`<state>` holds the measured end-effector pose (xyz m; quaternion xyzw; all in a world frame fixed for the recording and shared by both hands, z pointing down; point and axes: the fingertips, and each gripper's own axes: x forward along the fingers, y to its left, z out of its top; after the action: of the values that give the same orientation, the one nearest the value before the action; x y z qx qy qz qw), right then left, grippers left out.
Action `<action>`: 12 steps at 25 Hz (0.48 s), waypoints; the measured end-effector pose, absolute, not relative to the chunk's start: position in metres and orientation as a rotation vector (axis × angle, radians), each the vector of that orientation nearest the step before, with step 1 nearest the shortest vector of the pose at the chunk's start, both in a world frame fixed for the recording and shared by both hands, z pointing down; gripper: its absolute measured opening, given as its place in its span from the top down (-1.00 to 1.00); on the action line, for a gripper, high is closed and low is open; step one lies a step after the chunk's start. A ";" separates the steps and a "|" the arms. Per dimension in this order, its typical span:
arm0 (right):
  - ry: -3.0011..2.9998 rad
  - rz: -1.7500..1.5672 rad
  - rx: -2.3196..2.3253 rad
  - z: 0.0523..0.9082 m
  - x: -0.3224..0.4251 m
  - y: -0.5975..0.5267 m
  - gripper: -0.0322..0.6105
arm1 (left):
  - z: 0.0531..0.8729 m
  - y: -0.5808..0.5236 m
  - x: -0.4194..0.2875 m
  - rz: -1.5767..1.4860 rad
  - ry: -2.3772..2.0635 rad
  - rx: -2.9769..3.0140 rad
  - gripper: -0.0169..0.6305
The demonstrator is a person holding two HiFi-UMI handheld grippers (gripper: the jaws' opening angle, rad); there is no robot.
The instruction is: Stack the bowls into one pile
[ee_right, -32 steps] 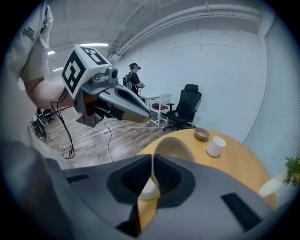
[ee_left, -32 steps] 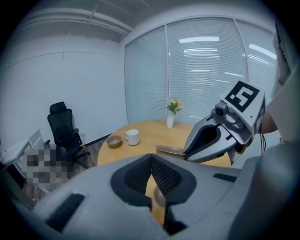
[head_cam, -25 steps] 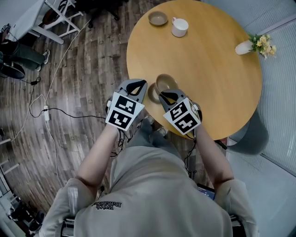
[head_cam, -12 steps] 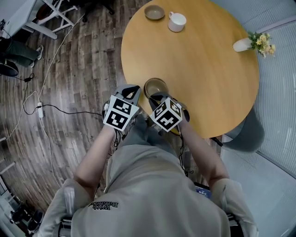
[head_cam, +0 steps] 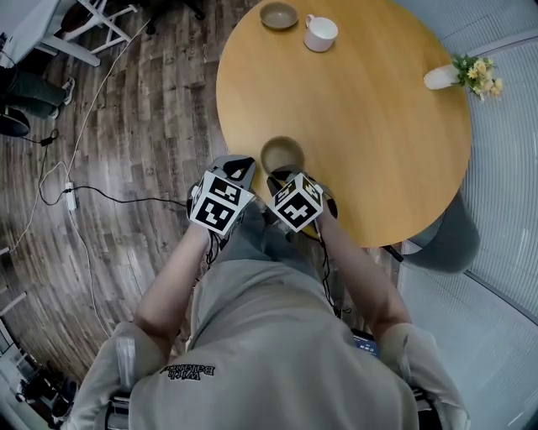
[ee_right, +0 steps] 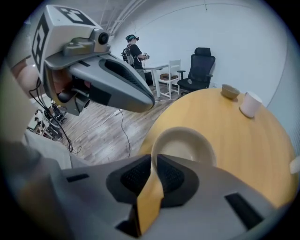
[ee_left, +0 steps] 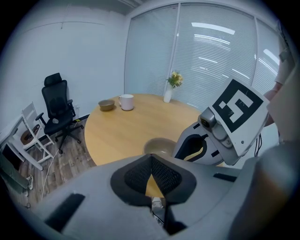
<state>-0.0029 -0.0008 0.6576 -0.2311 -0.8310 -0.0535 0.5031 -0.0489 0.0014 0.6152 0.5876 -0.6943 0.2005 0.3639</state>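
- Right gripper (ee_right: 153,163) has carried the round beige ceramic bowl (ee_right: 183,146) leftward; its fingers grip the near rim.
- Left gripper (ee_left: 151,161): clenched, empty.
- Risk: the rim-only pinch may let the bowl tip before it reaches the small brown bowl (head_cam: 278,14), far beyond the fingertips.

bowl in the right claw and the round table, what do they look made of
Beige round bowl: probably glazed ceramic or stoneware, given the smooth, faintly glossy inside and thick rim; melamine is possible. Round tan table: wood or wood-look laminate, with an even honey colour and a satin sheen.
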 end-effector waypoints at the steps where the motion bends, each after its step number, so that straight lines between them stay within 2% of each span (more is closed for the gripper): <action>1: -1.995 -0.115 -0.564 0.661 -0.001 0.000 0.78 | 0.616 0.001 -0.049 0.518 -1.783 1.514 0.89; 12: -2.073 -0.042 -0.463 0.634 0.009 -0.027 0.78 | 0.607 -0.009 -0.043 0.568 -1.734 1.582 0.89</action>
<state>0.0086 -0.0267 0.6336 -0.1903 -0.8523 -0.0174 0.4869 -0.0431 -0.0085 0.6070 0.6124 -0.6712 0.2199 0.3552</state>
